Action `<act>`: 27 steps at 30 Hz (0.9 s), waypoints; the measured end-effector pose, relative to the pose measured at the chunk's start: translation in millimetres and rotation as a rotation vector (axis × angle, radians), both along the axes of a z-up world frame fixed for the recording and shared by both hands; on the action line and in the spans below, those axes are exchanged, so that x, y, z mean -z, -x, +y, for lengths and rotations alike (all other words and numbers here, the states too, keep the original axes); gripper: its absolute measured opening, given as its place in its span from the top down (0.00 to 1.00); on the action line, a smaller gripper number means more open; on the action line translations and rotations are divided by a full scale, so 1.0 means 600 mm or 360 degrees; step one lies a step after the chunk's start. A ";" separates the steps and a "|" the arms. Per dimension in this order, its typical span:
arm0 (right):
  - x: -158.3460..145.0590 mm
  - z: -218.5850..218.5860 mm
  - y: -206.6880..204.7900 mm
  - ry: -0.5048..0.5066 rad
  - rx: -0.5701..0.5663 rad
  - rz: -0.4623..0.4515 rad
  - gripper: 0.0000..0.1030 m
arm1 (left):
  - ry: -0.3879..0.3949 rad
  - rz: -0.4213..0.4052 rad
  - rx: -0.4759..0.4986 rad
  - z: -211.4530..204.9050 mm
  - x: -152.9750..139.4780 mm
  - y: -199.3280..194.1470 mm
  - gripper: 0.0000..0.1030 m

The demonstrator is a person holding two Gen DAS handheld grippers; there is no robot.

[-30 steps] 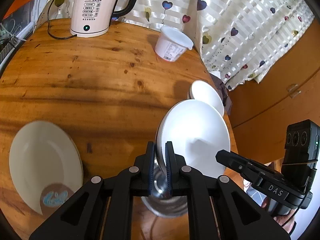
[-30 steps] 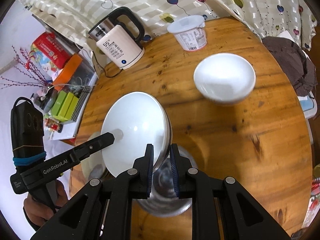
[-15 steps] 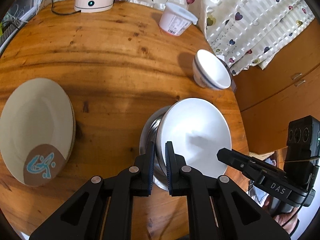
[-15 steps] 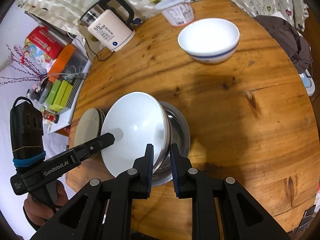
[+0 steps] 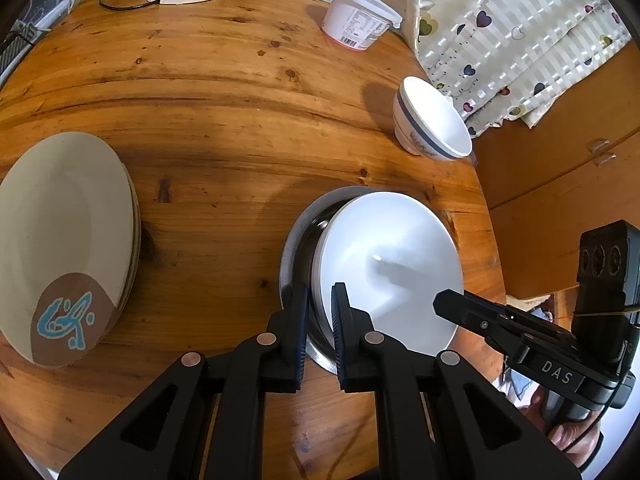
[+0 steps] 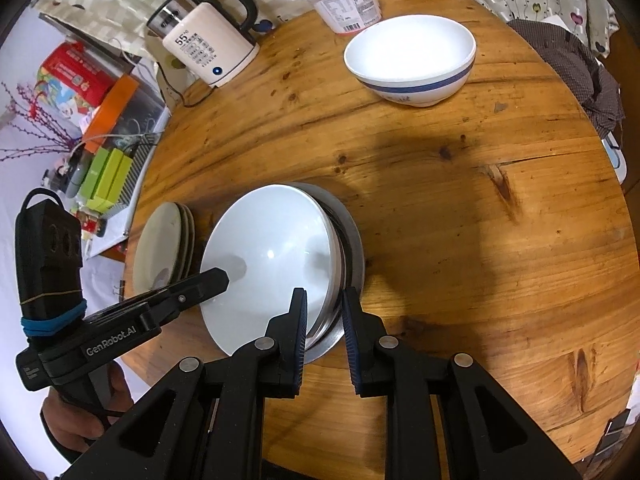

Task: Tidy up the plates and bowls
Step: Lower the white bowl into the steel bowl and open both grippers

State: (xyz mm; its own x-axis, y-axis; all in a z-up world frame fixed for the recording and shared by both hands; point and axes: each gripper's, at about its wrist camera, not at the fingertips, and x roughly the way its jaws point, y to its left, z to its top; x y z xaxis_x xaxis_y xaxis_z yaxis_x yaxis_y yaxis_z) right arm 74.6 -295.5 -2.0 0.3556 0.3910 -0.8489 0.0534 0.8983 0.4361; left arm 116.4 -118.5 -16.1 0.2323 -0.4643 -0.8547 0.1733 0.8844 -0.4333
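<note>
Bowls and plates share a round, knotty wooden table (image 5: 240,100). A stack of cream plates (image 5: 68,232), the top one bearing a brown patch with a blue squiggle, lies at the table's left edge. Well to its right a shallow stainless-steel bowl (image 5: 296,248) stands near the front edge, and a plain white ceramic bowl (image 5: 392,248) is nested in it, tilted and pushed to one side so that a crescent of steel shows.

The left gripper (image 5: 320,320) straddles the near rims of both nested bowls, its jaws only narrowly parted, with one finger outside the steel wall and the other inside the white bowl. The right gripper (image 6: 324,320) straddles the opposite rims the same way, with a slightly wider gap. Whether either pair of pads actually presses on the rims cannot be told.

A white bowl with a blue band (image 6: 412,60) sits apart near the far right edge. Behind it are a cream electric kettle (image 6: 208,44) reading 55 and a white lidded plastic tub (image 6: 344,4).
</note>
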 end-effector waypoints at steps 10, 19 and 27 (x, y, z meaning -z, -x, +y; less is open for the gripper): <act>-0.009 0.001 -0.001 0.0035 -0.0021 -0.0041 0.74 | 0.0000 -0.0048 -0.0019 0.003 -0.010 -0.001 0.87; -0.013 -0.002 -0.005 0.0041 -0.0028 -0.0104 0.87 | -0.0011 -0.0113 -0.0073 0.015 -0.018 -0.003 0.87; -0.011 -0.003 -0.007 0.0033 -0.0017 -0.0101 0.89 | 0.0004 -0.0098 -0.0078 0.018 -0.010 -0.007 0.87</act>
State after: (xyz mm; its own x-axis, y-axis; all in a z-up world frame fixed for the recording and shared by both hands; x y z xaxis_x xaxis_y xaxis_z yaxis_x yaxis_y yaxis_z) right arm 78.8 -297.3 4.7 0.4049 0.3776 -0.8328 0.0165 0.9076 0.4195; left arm 120.7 -107.5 -10.1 0.3068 -0.4531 -0.8370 0.1561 0.8915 -0.4253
